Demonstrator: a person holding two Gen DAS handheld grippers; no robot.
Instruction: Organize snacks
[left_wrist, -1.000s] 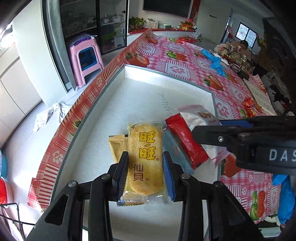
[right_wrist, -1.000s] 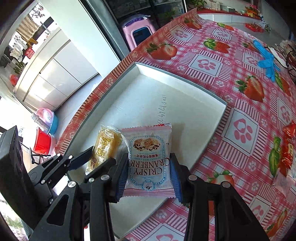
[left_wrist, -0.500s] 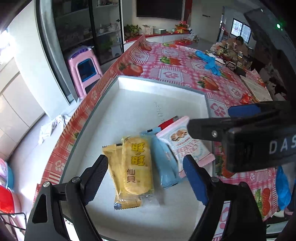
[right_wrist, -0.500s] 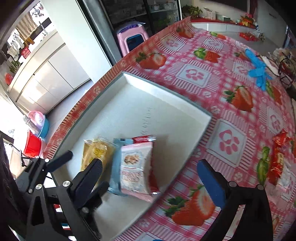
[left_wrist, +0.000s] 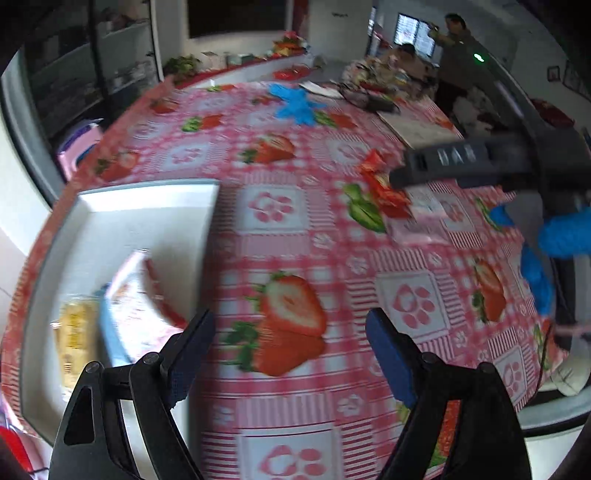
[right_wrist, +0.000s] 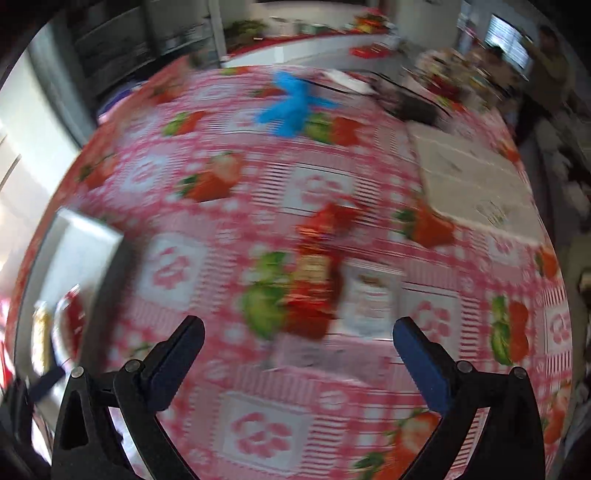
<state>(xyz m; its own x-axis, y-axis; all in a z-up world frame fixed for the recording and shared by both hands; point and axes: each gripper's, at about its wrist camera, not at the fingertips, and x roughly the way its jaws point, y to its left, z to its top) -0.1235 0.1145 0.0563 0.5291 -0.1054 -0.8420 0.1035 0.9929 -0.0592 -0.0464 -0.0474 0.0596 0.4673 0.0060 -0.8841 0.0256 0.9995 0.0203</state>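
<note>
Lying ahead, blurred, apparently red packets (right_wrist: 314, 280) on tablecloth (right_wrist: 258, 424).

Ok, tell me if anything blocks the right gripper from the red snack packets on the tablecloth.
Nothing visible does. The right gripper is open and empty, and only bare tablecloth lies between it and the red snack packets just ahead, though the view is blurred.

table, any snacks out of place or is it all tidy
Not all tidy: red snack packets and a pale pink packet lie loose on the strawberry tablecloth, outside the white tray holding the other snacks.
</note>
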